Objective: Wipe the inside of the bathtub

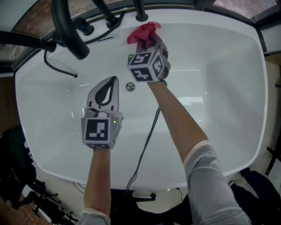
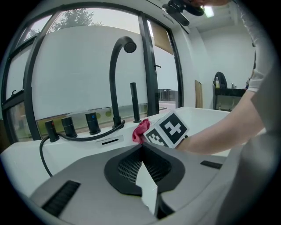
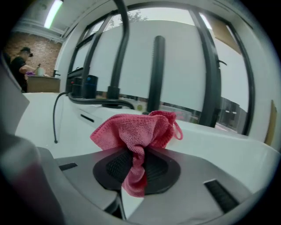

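Your right gripper (image 1: 147, 41) is up at the far end of the white bathtub (image 1: 219, 88), and its jaws are clamped on a pink cloth (image 1: 142, 31). In the right gripper view the right gripper (image 3: 134, 154) has a twisted fold of the cloth (image 3: 136, 129) squeezed between its dark pads. The rest bunches up above the jaws, and a tail hangs down below them. From the head view, the cloth sits over the tub's inner slope, just below the rim where a black post (image 1: 140, 13) stands. I cannot tell whether it is touching the wall. The marker cube (image 1: 148, 66) on that gripper faces up towards you, and your bare forearm reaches out across the basin. Your left gripper (image 1: 114, 80) hangs over the middle of the tub with its tips just left of the round drain (image 1: 130, 86). The left gripper view shows the left gripper (image 2: 141, 147) with its jaws pressed together at the tips and nothing caught between them. Past them you can see the pink cloth (image 2: 140, 131) and the other gripper's cube (image 2: 169, 130). A curved black faucet (image 2: 118, 74) rises from the deck behind, with black knobs (image 2: 69, 126) to its left, and a thin black hose (image 1: 57, 67) trails down onto the tub's far left wall.
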A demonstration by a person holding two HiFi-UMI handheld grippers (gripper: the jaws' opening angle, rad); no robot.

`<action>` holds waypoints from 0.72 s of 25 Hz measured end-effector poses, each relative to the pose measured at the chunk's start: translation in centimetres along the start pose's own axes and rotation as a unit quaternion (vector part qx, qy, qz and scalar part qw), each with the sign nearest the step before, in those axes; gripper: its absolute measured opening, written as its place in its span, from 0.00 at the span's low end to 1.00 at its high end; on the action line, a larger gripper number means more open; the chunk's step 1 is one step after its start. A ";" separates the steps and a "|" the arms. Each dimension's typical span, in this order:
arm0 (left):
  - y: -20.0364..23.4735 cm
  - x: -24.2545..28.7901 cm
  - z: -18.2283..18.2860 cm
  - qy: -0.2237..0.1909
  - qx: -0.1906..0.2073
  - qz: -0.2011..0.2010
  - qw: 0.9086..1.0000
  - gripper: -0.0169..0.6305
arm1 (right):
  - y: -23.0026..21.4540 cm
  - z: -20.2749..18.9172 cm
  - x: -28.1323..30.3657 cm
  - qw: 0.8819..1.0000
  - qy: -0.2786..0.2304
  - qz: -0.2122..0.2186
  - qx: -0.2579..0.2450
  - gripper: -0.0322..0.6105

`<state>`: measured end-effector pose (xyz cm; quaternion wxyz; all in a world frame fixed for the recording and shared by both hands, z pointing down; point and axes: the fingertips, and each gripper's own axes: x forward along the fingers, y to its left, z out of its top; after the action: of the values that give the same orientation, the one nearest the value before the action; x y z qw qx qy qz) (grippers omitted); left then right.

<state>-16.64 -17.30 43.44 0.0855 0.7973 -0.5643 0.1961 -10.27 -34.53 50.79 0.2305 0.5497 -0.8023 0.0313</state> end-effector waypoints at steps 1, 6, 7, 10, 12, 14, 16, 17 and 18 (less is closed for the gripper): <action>0.0 0.1 -0.3 0.005 -0.002 0.002 1.000 0.04 | 1.4 0.0 0.2 1.000 -0.001 0.014 -0.017 0.15; -1.2 1.0 -0.7 0.002 0.007 -0.010 1.000 0.03 | 1.8 0.0 0.2 0.998 -0.017 0.050 -0.026 0.15; -1.5 1.2 -0.9 0.004 0.009 -0.014 1.000 0.03 | 1.3 -0.1 0.2 0.998 -0.019 0.054 -0.025 0.15; -2.5 2.0 -1.6 0.008 0.006 -0.022 1.000 0.04 | -1.6 -1.2 -0.1 0.999 -0.023 0.040 -0.025 0.15; -2.9 2.4 -1.9 0.011 0.001 -0.025 1.000 0.03 | -4.5 -2.5 -0.2 1.000 -0.016 0.014 -0.010 0.15; -3.4 2.8 -2.0 0.008 -0.003 -0.029 1.000 0.03 | -8.0 -4.5 -0.3 0.999 0.000 -0.022 0.024 0.15; -3.8 3.1 -2.0 0.000 -0.006 -0.034 0.999 0.04 | -10.6 -6.2 -0.5 0.997 0.015 -0.048 0.051 0.15; -3.9 3.3 -2.0 -0.002 -0.008 -0.034 0.999 0.03 | -11.1 -6.5 -0.6 0.997 0.018 -0.056 0.056 0.15; -3.9 3.4 -2.1 -0.004 -0.009 -0.033 0.999 0.03 | -11.2 -6.6 -0.5 0.996 0.019 -0.063 0.060 0.15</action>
<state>-12.53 -18.09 47.08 0.0968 0.8158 -0.5394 0.1851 2.13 -36.48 54.19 0.2139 0.6116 -0.7580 0.0750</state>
